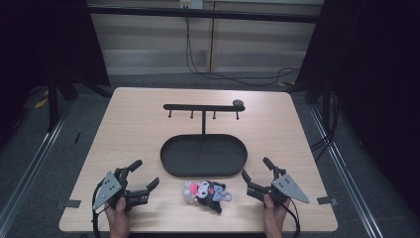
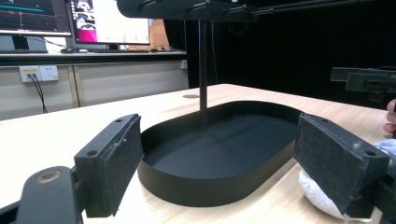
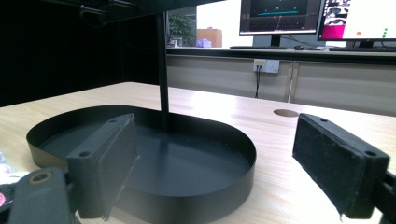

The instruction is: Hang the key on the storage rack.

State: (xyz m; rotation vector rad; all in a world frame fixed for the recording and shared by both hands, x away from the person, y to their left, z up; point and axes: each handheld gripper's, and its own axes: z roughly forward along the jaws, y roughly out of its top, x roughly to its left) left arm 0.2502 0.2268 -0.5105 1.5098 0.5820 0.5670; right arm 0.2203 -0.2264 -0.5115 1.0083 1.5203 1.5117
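Fingers point(image 2: 112, 163) wide apart (both grippers), plush toy point(image 1: 205, 192) btwn them.

Matte black oval tray point(image 1: 173, 161) with black hook stand point(image 1: 203, 107), pale wood-grain table point(image 1: 129, 129), plush toy point(image 1: 205, 192) in black, white, pink, black grippers.

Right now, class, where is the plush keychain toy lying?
In the high view, the plush keychain toy lies on the table's near edge, just in front of the black oval tray, between the left gripper and right gripper.
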